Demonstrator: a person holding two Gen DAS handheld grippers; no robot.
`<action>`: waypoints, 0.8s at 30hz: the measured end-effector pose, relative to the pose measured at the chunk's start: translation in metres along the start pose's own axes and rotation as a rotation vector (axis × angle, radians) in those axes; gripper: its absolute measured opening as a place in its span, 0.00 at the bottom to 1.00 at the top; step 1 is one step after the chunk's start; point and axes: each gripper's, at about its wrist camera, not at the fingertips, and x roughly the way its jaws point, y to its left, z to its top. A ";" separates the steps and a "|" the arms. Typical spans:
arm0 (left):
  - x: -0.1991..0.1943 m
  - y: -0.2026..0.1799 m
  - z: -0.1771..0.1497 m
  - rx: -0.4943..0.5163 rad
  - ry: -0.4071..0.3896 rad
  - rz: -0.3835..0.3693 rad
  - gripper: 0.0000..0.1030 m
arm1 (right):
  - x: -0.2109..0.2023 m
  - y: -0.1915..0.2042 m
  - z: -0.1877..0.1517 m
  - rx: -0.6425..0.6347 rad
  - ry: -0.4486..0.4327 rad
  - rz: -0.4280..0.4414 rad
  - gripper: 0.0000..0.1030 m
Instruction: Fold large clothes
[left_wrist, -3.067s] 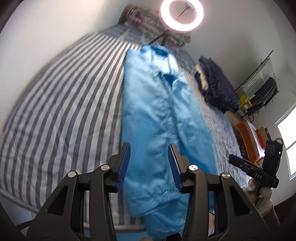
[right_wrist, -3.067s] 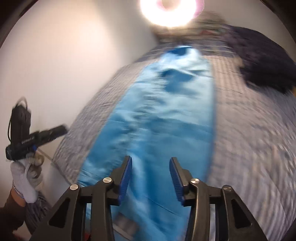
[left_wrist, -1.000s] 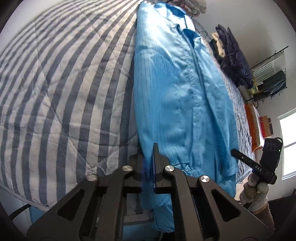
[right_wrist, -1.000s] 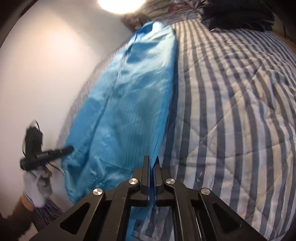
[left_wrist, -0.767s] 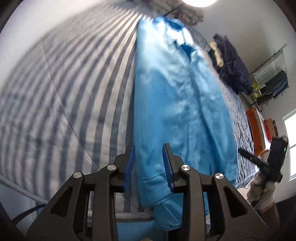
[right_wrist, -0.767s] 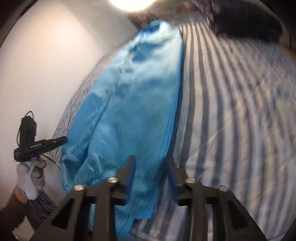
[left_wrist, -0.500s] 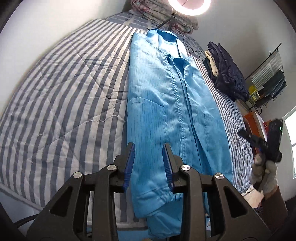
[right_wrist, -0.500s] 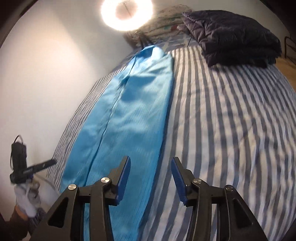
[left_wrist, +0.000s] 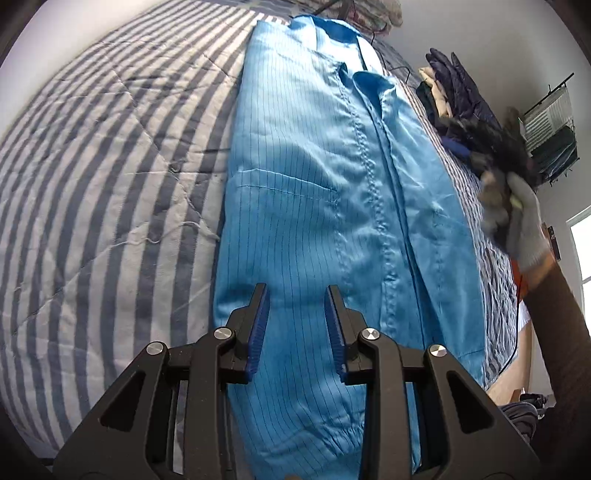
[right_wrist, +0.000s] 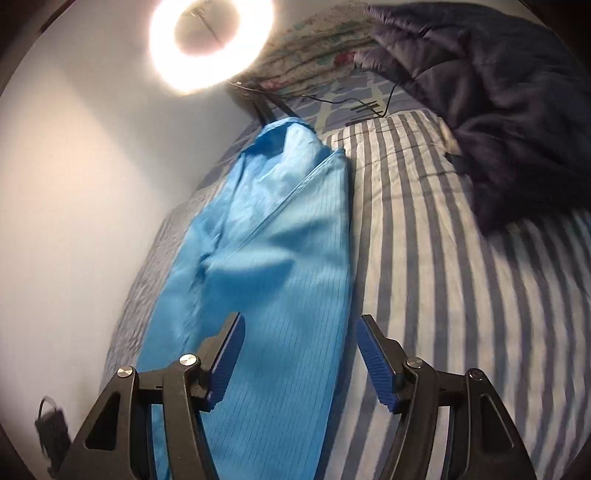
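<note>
With the long, shiny light-blue pinstriped garment (left_wrist: 325, 206) lying lengthwise on the grey-and-white striped quilt (left_wrist: 92, 177) of the bed, its collar toward the far end and its elastic cuffed end hanging over the near edge, the job looks to be between folds: both sides seem already tucked in to make a narrow strip, and neither tool has hold of anything. The left gripper (left_wrist: 297, 325) hovers over the lower part of the cloth with its blue ribbed pads a narrow gap apart and nothing pinched between them. The right gripper (right_wrist: 299, 363), seen from its own camera over the garment's right edge, has its jaws opening wide, cloth below them but not clamped; in the left view the gloved hand (left_wrist: 517, 221) carrying it is a blur near the dark padded jacket (right_wrist: 498, 110) heaped at the bed's far right. Next, I judge, each tool must drop to a corner of one end, pinch through all layers, and carry that end toward the other.
</note>
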 end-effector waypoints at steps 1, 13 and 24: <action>0.002 -0.001 0.001 0.004 0.000 0.003 0.28 | 0.010 0.000 0.008 -0.008 0.002 -0.010 0.64; 0.003 -0.002 -0.001 0.051 -0.008 0.017 0.28 | 0.083 -0.009 0.068 0.004 0.013 -0.086 0.03; -0.011 0.003 0.004 0.037 -0.039 -0.021 0.28 | 0.037 0.060 0.039 -0.288 -0.036 -0.180 0.24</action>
